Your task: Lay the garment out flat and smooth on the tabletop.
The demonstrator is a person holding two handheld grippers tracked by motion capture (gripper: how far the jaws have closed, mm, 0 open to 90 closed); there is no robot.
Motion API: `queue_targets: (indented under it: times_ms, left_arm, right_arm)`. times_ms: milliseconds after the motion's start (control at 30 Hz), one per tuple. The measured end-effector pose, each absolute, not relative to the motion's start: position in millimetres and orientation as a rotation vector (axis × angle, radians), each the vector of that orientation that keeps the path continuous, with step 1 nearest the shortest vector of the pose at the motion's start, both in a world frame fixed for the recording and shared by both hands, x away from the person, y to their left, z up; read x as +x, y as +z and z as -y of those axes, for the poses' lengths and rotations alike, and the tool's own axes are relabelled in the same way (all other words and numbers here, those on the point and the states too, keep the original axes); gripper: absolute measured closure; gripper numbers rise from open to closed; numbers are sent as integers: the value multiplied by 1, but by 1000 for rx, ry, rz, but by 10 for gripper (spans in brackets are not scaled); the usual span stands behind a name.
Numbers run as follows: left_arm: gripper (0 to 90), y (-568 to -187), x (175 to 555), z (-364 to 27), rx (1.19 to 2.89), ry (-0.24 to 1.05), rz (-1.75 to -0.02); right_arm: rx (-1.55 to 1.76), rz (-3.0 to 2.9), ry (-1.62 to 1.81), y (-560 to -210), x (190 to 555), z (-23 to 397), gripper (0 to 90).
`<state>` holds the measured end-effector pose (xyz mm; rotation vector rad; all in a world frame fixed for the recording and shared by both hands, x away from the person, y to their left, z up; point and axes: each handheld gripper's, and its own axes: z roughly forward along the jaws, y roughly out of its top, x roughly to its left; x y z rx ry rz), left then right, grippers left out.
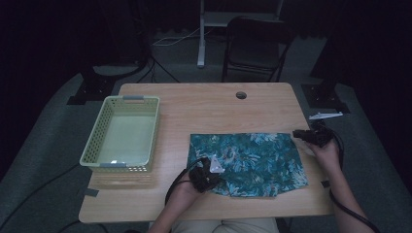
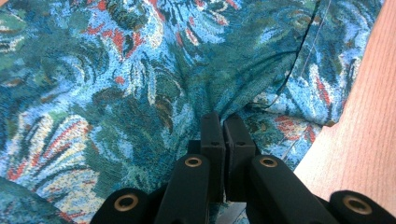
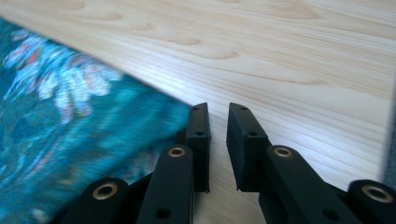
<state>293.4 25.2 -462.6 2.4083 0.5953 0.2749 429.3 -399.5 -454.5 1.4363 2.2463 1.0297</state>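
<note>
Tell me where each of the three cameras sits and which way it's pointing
High view: above the person's side, looking forward and down on the table, basket and cloth; both forearms enter from the bottom.
Left gripper view: rides the left gripper, looking down along its shut fingers pinching a fold of cloth.
Right gripper view: rides the right gripper, looking low across the table past the cloth's edge, fingers slightly apart with nothing between.
Shared: all show cloth and table.

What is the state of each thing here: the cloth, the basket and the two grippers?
cloth: spread flat on the table, pinched near its left front corner.
basket: upright, empty.
left gripper: shut on the cloth.
right gripper: slightly open, nothing between the jaws, at the cloth's right edge.
</note>
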Motion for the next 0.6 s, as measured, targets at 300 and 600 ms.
queue_targets:
  times_ms: [300,600]
  left_arm:
    - [562,-463,293,-30,2330,345,-629]
    - [508,-469,293,-25,2381,339,-628]
  right_arm:
    - [1101,-2419,1338,-436,372,395,494]
    - [850,-2539,1340,-449,302,383,432]
